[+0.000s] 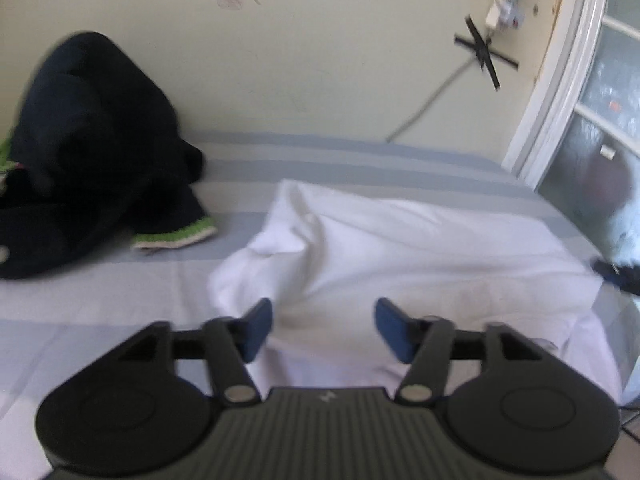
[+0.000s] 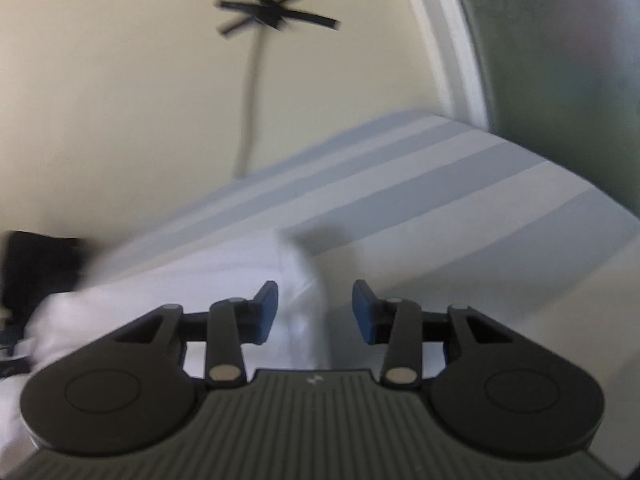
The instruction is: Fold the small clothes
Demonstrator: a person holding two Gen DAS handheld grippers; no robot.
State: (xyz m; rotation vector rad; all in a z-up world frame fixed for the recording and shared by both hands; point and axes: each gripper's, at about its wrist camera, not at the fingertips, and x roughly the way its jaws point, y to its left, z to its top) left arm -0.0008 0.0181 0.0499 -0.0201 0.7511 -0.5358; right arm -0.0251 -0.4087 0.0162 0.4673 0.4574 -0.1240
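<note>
The white cloth (image 1: 400, 248) lies rumpled across the striped bed (image 1: 100, 300), long axis running edge to edge, its bulk directly under the left gripper (image 1: 323, 330); the right gripper (image 2: 315, 312) straddles one raised end; both gape empty.

A striped bed (image 1: 120, 304) carries a white garment (image 1: 420, 248) under the left tongs (image 1: 323, 330), dark clothes (image 1: 88, 152) far left.

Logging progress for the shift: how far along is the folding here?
Early. Done: nothing looks neatly folded. In hand: the white garment lies rumpled on the striped bed, with the left hand-held gripper and right hand-held gripper open over it. Left: that fold, plus the dark pile.
</note>
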